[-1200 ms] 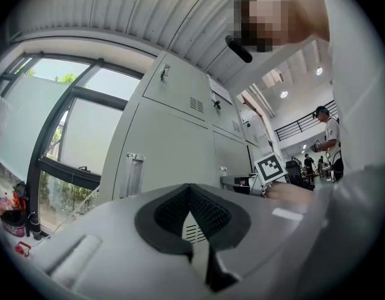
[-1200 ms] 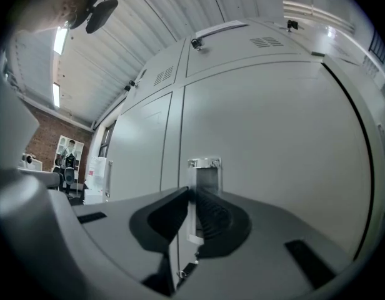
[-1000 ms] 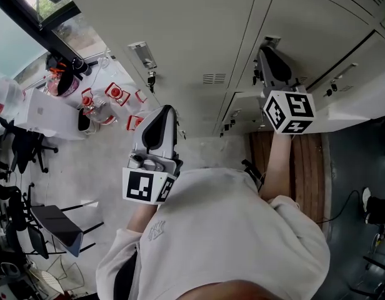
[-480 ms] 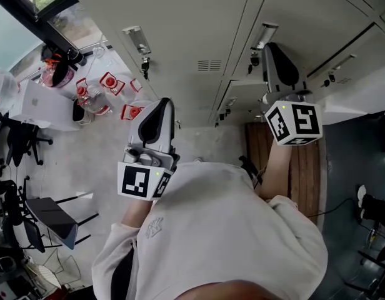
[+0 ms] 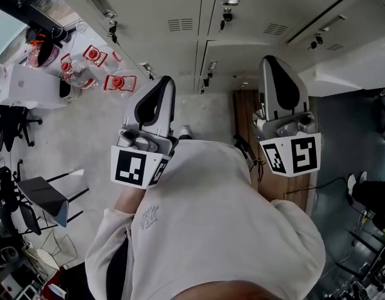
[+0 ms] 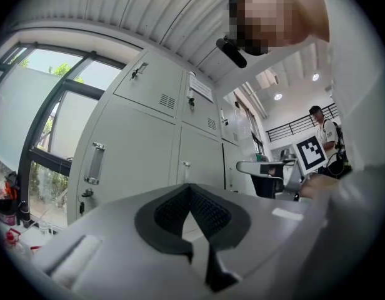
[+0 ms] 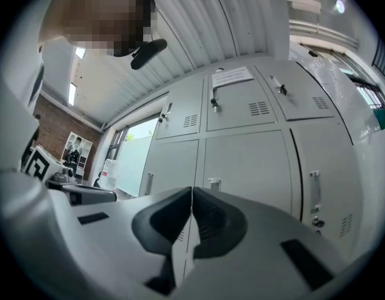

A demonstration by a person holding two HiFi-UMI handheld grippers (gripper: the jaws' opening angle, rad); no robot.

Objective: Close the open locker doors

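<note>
We hold the left gripper (image 5: 162,83) with its jaws pressed together at the tips, and nothing is between them; the right gripper (image 5: 272,61) has just been closing its jaws, and now they meet as well, with nothing in them; both grippers point toward the row of lockers (image 5: 180,5), and neither one touches it. Straight ahead of the left gripper the closed doors (image 6: 136,149) lie flush, with their handles and locks showing; ahead of the right gripper the doors look flush too; to the right of the right gripper one pale open door (image 5: 355,74) stands out from the row, well apart from the jaws. To the left of the left gripper some red-topped containers (image 5: 120,82) stand on the floor.
</note>
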